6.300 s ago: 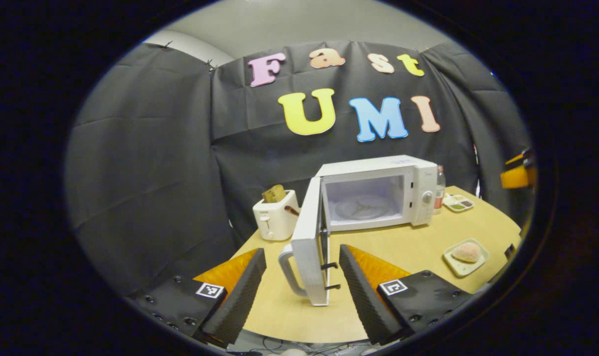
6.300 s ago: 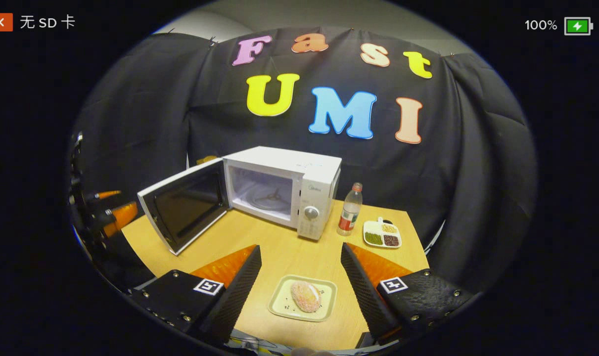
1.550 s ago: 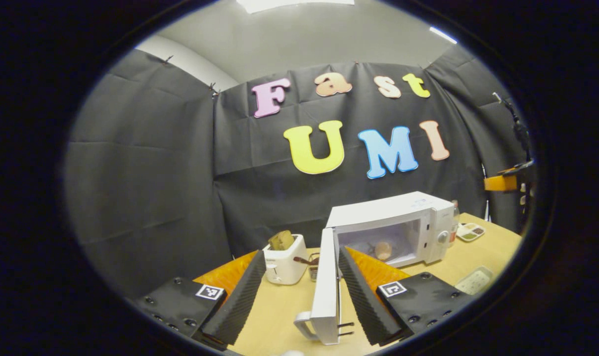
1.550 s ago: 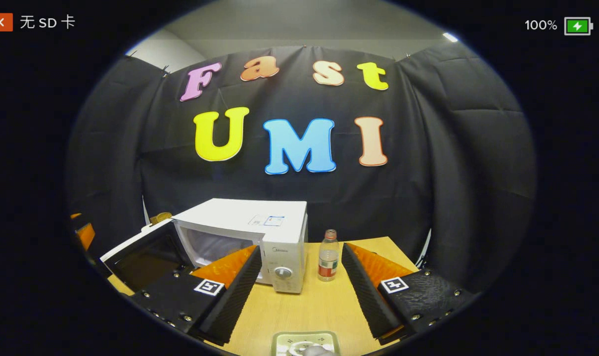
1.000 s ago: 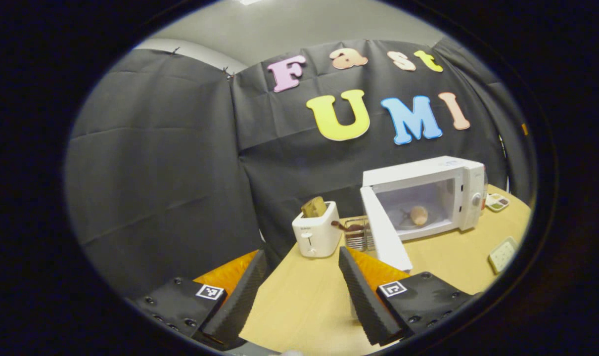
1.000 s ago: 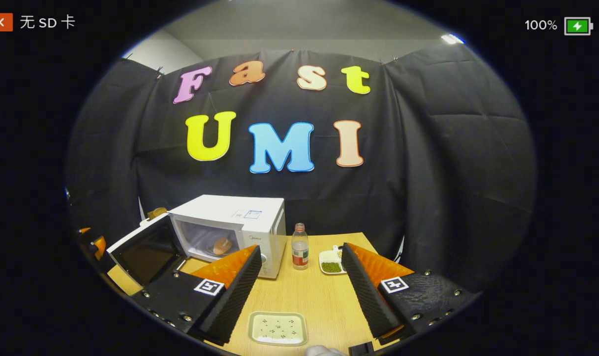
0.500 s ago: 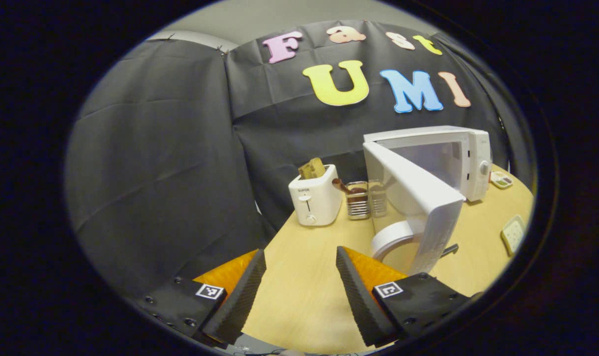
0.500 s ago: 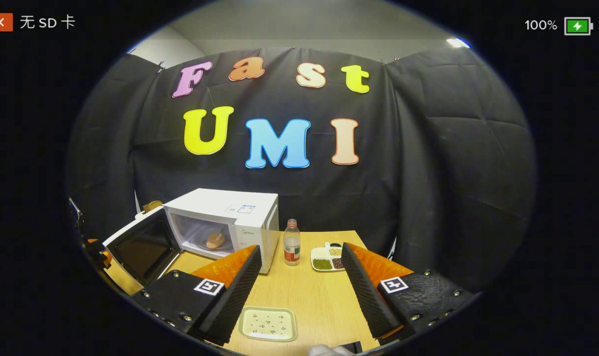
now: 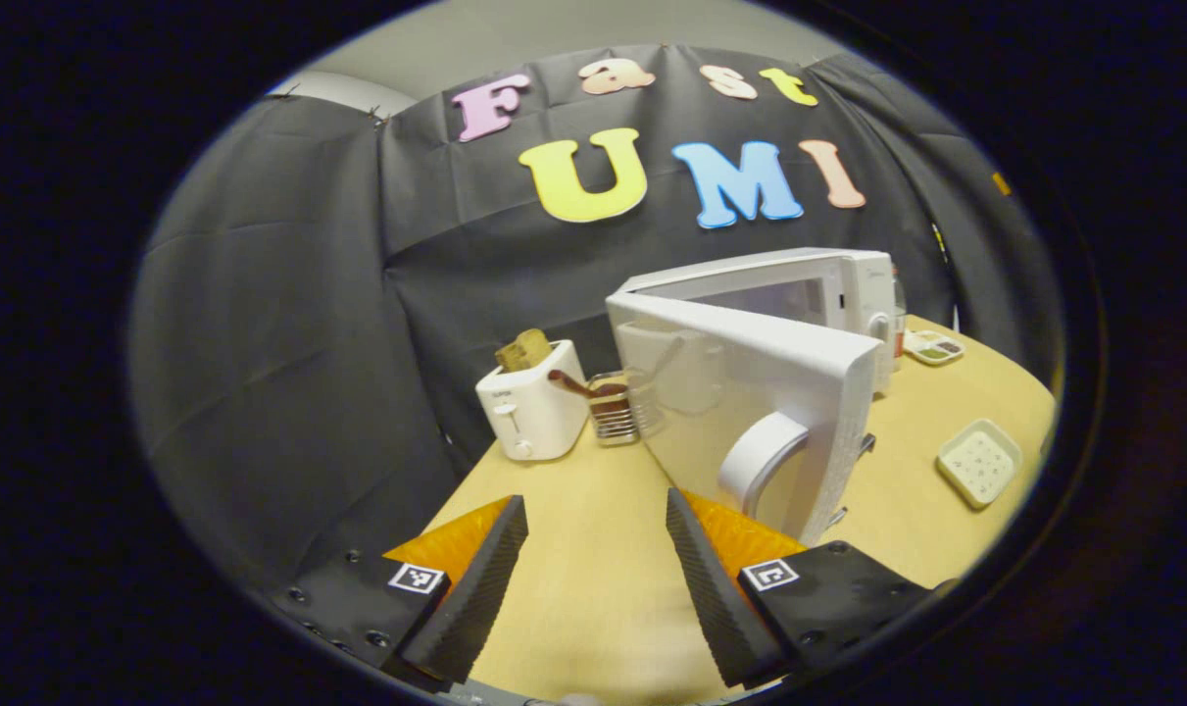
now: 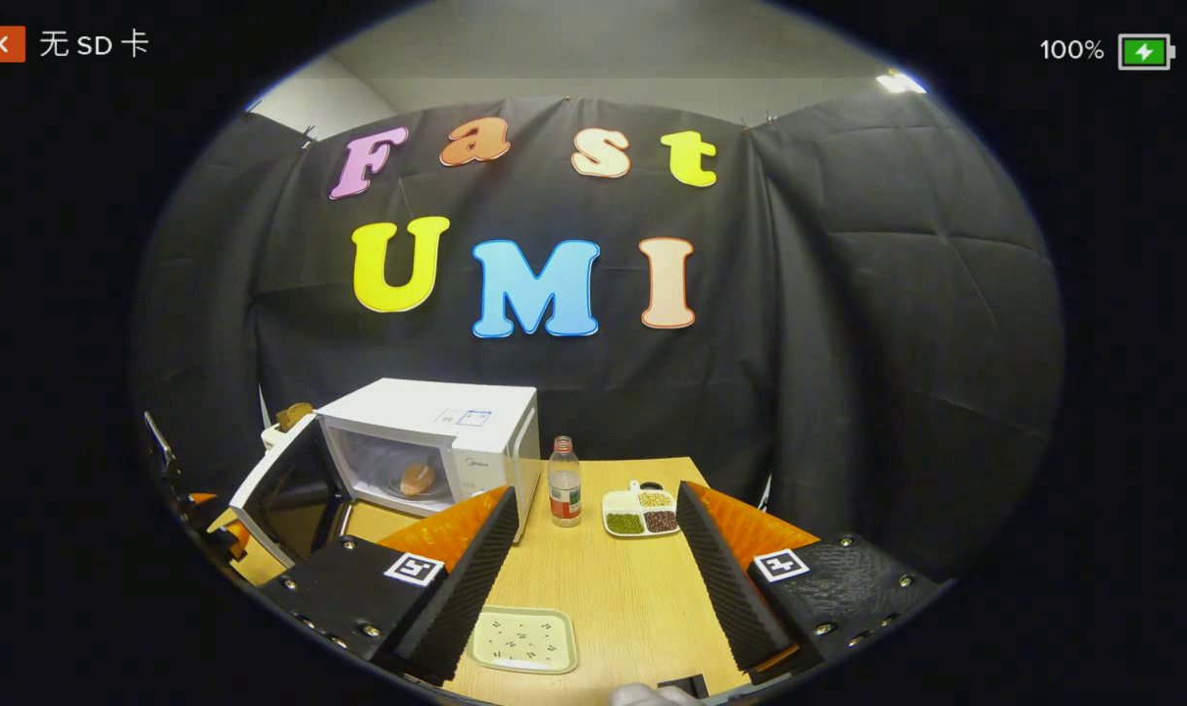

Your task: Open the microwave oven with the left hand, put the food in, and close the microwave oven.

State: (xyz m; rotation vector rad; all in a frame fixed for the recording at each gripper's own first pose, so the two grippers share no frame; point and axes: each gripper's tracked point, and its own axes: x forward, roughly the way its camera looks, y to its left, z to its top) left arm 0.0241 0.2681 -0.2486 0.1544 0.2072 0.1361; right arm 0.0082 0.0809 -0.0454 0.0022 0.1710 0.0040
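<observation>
In the left gripper view, the left gripper (image 9: 591, 579) hangs low over the near left part of the bench (image 9: 593, 549) with its fingers spread wide and nothing between them; its right finger (image 9: 706, 579) stands just beside the lower corner of the microwave door (image 9: 740, 412), and I cannot tell if they touch. At the far left of the bench stands a white toaster (image 9: 532, 412) with a slice of bread (image 9: 522, 349) sticking out of the top, and just to its right a wire holder (image 9: 611, 414) with a brown utensil in it. The door is half open, its outer face with the curved white handle (image 9: 760, 461) turned toward this camera, and the microwave (image 9: 848, 284) body is behind it. To the right lies an empty pale tray (image 9: 979, 462), and far behind it a divided dish (image 9: 931, 345). In the right gripper view, the right gripper (image 10: 593, 569) is held level above the near edge of the bench, also wide open and empty. At the left the microwave (image 10: 436, 441) shows the food (image 10: 418, 479), a round brownish bun, lying inside the cavity. To the right of the microwave stands a plastic bottle (image 10: 564, 482) upright, then the divided dish (image 10: 640, 514) with green, pale and dark beans in separate compartments. The empty tray (image 10: 520, 638) lies near, between the fingers.
</observation>
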